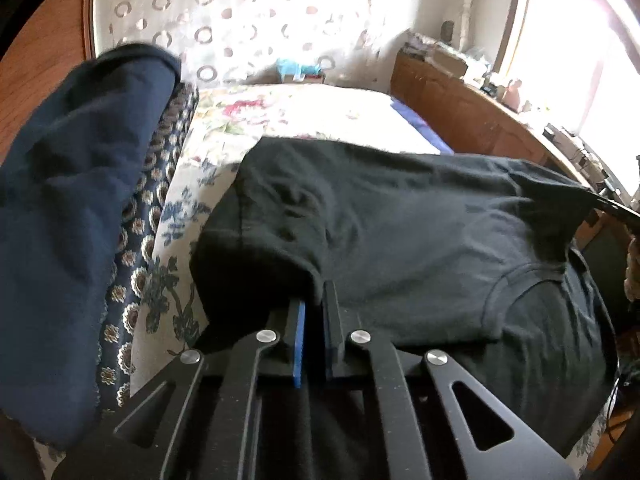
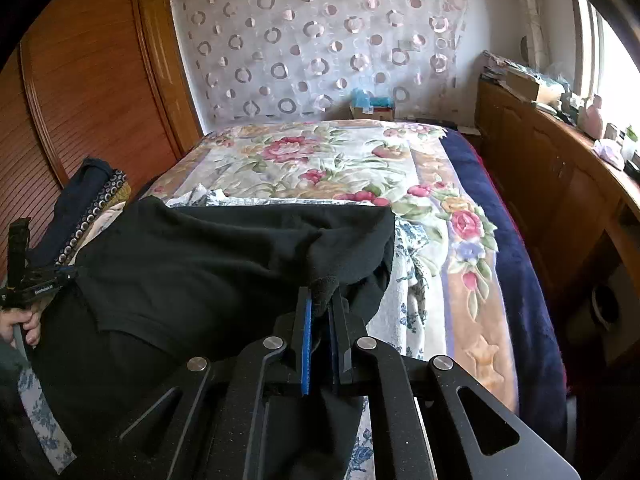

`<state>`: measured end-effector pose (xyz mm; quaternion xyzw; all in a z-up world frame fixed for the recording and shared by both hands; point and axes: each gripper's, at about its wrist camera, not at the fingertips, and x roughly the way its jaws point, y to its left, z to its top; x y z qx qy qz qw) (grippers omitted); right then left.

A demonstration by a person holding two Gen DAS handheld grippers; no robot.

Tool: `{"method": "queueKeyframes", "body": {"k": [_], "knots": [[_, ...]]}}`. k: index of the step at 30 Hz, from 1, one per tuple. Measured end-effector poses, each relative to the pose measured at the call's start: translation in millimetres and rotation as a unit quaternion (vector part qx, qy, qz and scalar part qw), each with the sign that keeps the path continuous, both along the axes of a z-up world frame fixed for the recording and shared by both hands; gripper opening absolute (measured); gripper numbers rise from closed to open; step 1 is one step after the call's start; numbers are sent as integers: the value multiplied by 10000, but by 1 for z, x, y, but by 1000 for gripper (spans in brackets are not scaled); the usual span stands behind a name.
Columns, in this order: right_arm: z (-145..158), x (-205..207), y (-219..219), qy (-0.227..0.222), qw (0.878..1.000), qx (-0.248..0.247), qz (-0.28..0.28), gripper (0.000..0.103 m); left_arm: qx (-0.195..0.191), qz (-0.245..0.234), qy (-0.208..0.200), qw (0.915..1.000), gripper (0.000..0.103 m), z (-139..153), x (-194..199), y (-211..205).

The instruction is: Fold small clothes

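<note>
Black cotton fills the near half of both views: a black short-sleeved T-shirt [image 1: 400, 232] lies spread across the near end of a bed covered by a cream quilt printed with pink roses [image 2: 320, 156]. The shirt's ribbed neck opening shows at the near right in the left wrist view, with a sleeve bulging at the near left.

The left gripper [image 1: 316, 300], a black metal frame with blue pads on its fingers, has its fingers drawn together on a fold of the shirt's edge near that sleeve; the cloth runs down between the pads. The right gripper [image 2: 322, 304], of the same make, is likewise pinched tight on a bunched fold of the shirt at the garment's right side, the fabric rising in a small tuft between the blue pads. In the right wrist view the left gripper appears at the far left edge with the person's hand [image 2: 24, 324] around its handle, the shirt stretching between the two tools.

To the left of the shirt sits a pile of folded clothes: a navy blue garment [image 1: 68, 216] on top of a dark cloth patterned with small round medallions [image 1: 160, 184]. A brown wooden louvred wardrobe [image 2: 92, 104] stands at the left, and a low wooden cabinet [image 2: 560, 184] cluttered with small items runs along the right under a bright window.
</note>
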<state>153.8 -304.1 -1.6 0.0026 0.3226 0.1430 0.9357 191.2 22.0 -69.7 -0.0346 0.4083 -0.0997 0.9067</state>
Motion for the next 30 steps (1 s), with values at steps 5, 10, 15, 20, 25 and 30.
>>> {"method": "queueKeyframes", "body": {"k": [5,10,15,20,25,30], "knots": [[9,-9,1,-186,9998,70,-12,6,-26,-79,-380,9992,6,24,-13,-2],[21,-24,3,-487,9983,-131,-292,6,-54,11,-767,9970,6,53,-19,7],[32,-50,12,-700,9972,-140,-210,6,-90,126,-892,9959,6,62,-30,19],[30,-80,19,-715,9972,-190,-65,6,-102,109,-894,9959,6,59,-49,28],[17,-100,23,-581,9977,-331,-52,6,-124,86,-935,9955,6,55,-71,36],[20,-126,26,-639,9973,-361,-62,6,-142,62,-1046,9944,6,52,-88,40]]}}
